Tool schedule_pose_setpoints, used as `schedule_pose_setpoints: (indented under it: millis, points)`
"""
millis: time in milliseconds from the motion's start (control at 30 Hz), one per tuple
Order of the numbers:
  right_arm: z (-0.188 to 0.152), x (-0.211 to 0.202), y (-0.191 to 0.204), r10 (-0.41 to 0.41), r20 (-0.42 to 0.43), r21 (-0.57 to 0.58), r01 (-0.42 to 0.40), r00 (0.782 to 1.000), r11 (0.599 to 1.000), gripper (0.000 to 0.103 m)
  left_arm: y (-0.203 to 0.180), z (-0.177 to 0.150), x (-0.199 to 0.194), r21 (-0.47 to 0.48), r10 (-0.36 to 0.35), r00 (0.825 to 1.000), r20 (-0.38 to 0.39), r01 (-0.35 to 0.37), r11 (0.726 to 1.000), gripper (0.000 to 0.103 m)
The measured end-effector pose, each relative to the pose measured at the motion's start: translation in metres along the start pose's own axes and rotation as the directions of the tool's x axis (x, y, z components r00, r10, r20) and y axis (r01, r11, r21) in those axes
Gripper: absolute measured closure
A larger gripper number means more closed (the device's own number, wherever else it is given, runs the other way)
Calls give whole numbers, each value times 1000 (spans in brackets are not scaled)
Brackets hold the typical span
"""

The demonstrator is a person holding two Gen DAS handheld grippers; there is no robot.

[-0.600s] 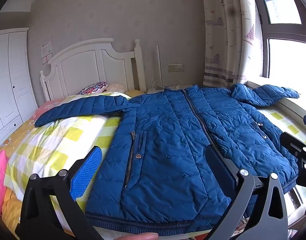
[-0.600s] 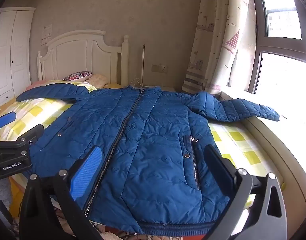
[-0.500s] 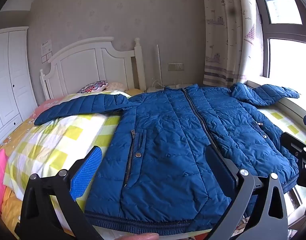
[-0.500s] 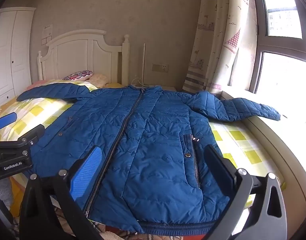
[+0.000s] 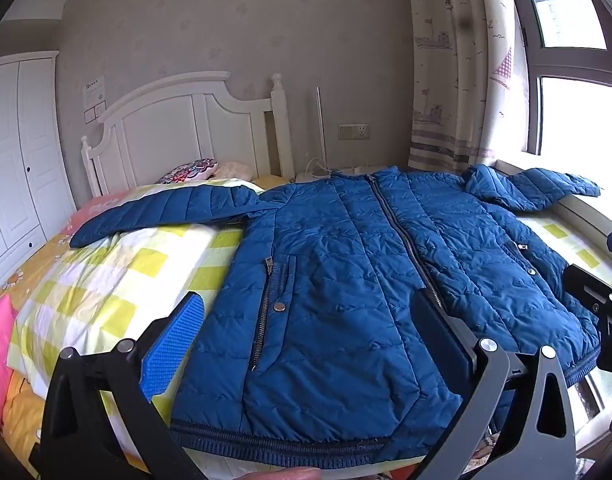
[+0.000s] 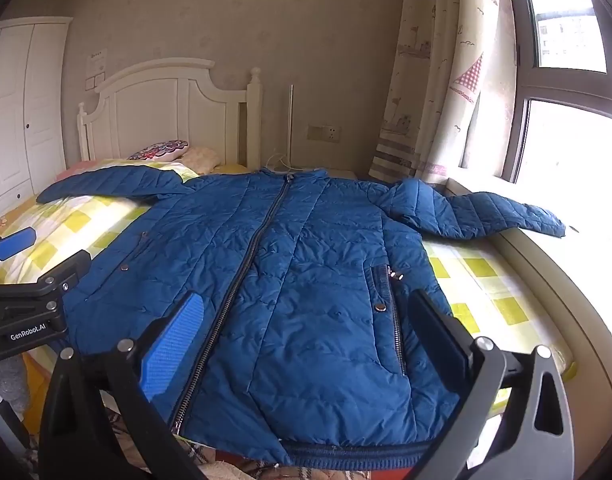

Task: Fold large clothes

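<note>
The left claw (image 5: 306, 344) stands with its jaws spread as wide as they go, empty, hovering above the near hem of the jacket without touching it. The right claw (image 6: 306, 344) is spread just as wide, also empty, above the hem on the other side of the zipper. Each claw shows one blue ribbed pad (image 5: 172, 350) and one dark pad. In the left wrist view the right claw's black frame pokes in at the right edge; in the right wrist view the left claw sits at the left edge.

One blue quilted jacket (image 6: 290, 280) lies flat on the bed (image 5: 98, 280), front up, zipped, hem nearest the claws, collar toward the headboard (image 5: 186, 132). Its two sleeves stretch out sideways; the right one reaches the windowsill (image 6: 546, 280). Two zip pockets show, one on each side. The bed has a yellow-checked cover. Two pillows (image 6: 162, 150) lie by the headboard.
</note>
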State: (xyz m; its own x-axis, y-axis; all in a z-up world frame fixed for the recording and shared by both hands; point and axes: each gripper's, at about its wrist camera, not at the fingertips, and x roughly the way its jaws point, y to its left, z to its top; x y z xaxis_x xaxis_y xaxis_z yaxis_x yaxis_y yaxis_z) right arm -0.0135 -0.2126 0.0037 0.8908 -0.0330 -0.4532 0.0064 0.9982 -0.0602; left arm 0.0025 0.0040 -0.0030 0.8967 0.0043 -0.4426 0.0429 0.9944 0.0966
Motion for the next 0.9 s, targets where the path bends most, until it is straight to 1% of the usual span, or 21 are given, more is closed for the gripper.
schedule_pose_setpoints:
  millis: [900]
  points:
    - [-6, 4, -2, 22, -18, 20, -21, 1000, 1000, 2, 2, -7, 5, -4, 3, 1000, -27, -3, 1000, 4]
